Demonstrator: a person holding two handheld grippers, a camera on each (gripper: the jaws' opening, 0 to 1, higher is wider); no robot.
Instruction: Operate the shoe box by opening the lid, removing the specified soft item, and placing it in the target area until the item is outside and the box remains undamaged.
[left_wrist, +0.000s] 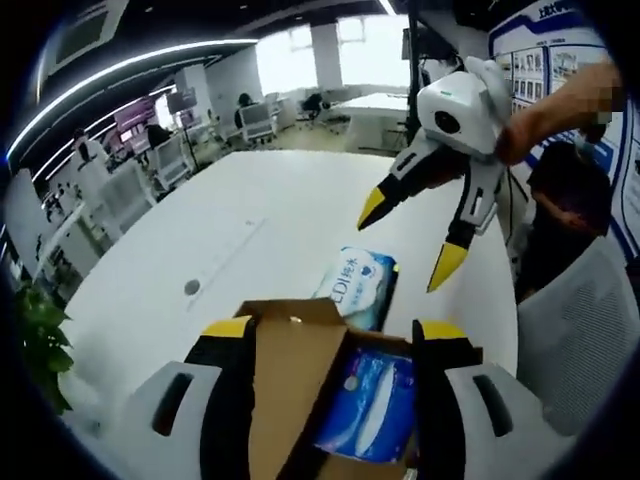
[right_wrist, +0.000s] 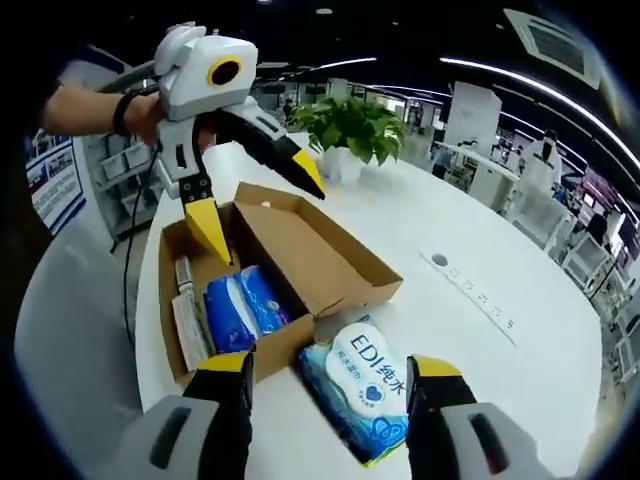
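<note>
The left gripper view looks down from close over the open shoe box (left_wrist: 300, 400) and faces across the white table (left_wrist: 200, 250) toward rows of desks and windows. The right gripper view looks from the opposite side, a little farther back, toward a potted plant (right_wrist: 350, 125). Both views share the box, the tissue pack (right_wrist: 365, 385) beside it and the table.

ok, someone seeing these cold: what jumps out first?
Probably the open cardboard shoe box on the white table, lid folded back, with a blue soft pack inside. Next, the blue-and-white wipes pack lying on the table just outside the box, between the right gripper fingers. Then the left gripper, white with yellow-tipped fingers, open above the box.
</note>
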